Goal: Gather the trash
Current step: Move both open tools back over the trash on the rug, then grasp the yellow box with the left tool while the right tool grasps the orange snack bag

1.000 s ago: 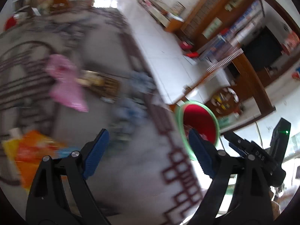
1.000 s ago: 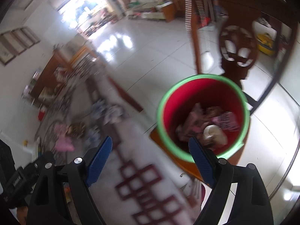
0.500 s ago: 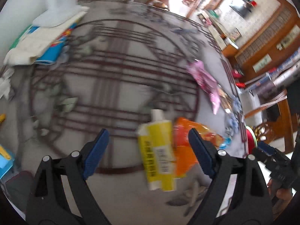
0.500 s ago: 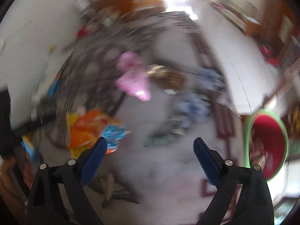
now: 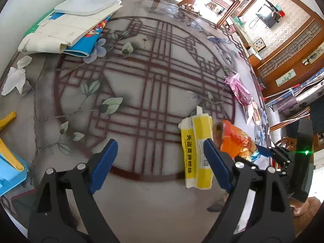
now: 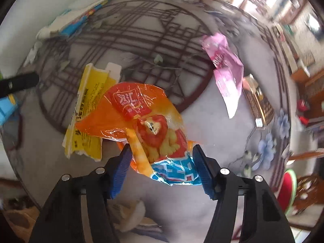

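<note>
An orange snack bag (image 6: 145, 125) with a lion picture lies on the patterned table; its near end sits between the jaws of my right gripper (image 6: 162, 168), which is open around it. The bag also shows in the left wrist view (image 5: 235, 139). A yellow wrapper (image 5: 197, 147) lies beside it, partly under the bag in the right wrist view (image 6: 87, 109). My left gripper (image 5: 160, 164) is open and empty, with its right finger close to the yellow wrapper. A pink wrapper (image 6: 226, 75) lies farther off. The red bin with green rim (image 6: 287, 188) stands beside the table at the right.
A brown flat packet (image 6: 257, 101) lies next to the pink wrapper. Crumpled white tissue (image 5: 16, 77) sits at the table's left edge. Papers and a blue book (image 5: 66, 32) lie under a white stand at the back left. A blue and yellow object (image 5: 8, 166) is at the left.
Both grippers swung from the bin back over the table. My right gripper has come down around the near end of the orange snack bag and its jaws have narrowed. The left hovers beside the yellow wrapper.
</note>
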`<state>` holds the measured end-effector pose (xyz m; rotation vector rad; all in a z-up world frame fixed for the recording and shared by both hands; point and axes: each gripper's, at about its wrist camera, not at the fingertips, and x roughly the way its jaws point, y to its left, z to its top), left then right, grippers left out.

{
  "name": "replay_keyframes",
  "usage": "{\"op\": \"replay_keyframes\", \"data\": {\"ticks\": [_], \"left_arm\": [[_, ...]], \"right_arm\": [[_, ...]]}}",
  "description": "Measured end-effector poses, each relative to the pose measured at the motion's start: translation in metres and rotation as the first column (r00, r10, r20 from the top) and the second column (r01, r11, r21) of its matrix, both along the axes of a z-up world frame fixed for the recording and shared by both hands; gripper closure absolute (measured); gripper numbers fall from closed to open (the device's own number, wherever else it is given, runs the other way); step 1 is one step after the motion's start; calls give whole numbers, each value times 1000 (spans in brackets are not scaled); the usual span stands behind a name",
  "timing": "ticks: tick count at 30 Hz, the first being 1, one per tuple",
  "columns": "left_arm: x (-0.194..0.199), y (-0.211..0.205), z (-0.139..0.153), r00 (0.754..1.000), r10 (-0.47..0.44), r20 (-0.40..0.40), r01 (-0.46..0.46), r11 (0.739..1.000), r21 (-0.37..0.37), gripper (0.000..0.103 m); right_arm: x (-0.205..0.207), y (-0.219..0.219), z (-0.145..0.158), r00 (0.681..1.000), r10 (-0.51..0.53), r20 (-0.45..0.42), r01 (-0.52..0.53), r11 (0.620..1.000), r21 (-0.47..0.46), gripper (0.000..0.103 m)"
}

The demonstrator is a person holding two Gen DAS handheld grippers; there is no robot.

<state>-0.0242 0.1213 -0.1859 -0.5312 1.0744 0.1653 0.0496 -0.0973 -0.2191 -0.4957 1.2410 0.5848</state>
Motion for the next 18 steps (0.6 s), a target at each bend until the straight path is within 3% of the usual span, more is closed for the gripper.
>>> {"op": "replay_keyframes", "data": {"ticks": [8,14,18], "left_arm": [[17,-21,-6,995,-99,-2,99,995,-31,19],[36,-51,-25,983,-178,-35,175,982,-67,19],[46,-70,-36,973,-223,-56,220,974,-50,19]], "right_arm": [[-8,-33,27,983,-181,-7,181,975,126,51],[-24,-68,46,936,-351,-34,349,910,225,50],[-27,-79,49,912,-407,-58,408,877,255,49]]}}
